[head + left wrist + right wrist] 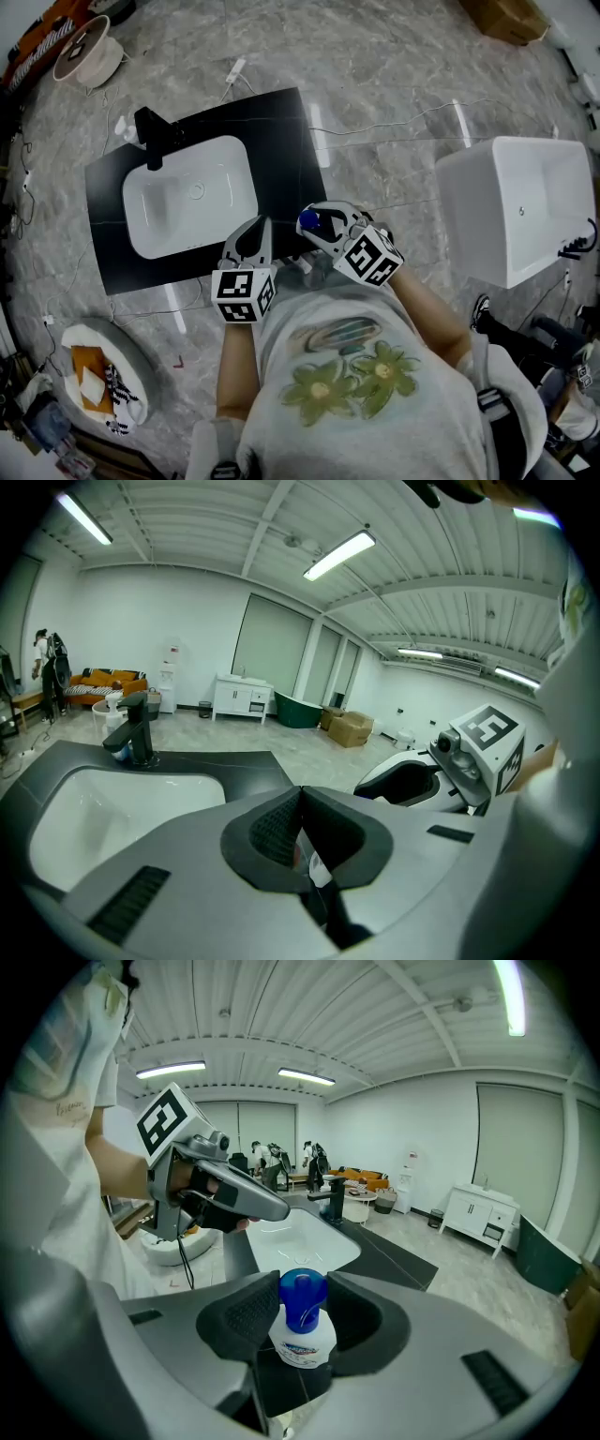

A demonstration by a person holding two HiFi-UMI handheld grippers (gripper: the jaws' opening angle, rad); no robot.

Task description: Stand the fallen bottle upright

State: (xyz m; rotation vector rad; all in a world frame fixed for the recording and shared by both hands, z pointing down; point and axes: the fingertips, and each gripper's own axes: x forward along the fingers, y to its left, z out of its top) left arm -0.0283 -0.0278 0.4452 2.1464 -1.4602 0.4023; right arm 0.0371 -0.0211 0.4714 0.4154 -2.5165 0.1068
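The bottle [302, 1342] is white with a blue cap [302, 1297] and a blue label. It sits between the pads of my right gripper [302, 1309], which is shut on its neck and shoulder, cap end toward the fingertips. In the head view the bottle [314, 223] is in the right gripper [323, 232] over the front right corner of the black countertop [281, 141]. My left gripper [261, 227] hovers beside it on the left with its jaws together and nothing held. The left gripper [300, 795] points toward the sink.
A white sink [220, 173] is sunk in the countertop, with a black faucet [150, 136] and a white pump bottle [125, 127] behind it. A white bathtub [525, 206] stands right, a round basin [103, 370] at lower left. Cables cross the marble floor.
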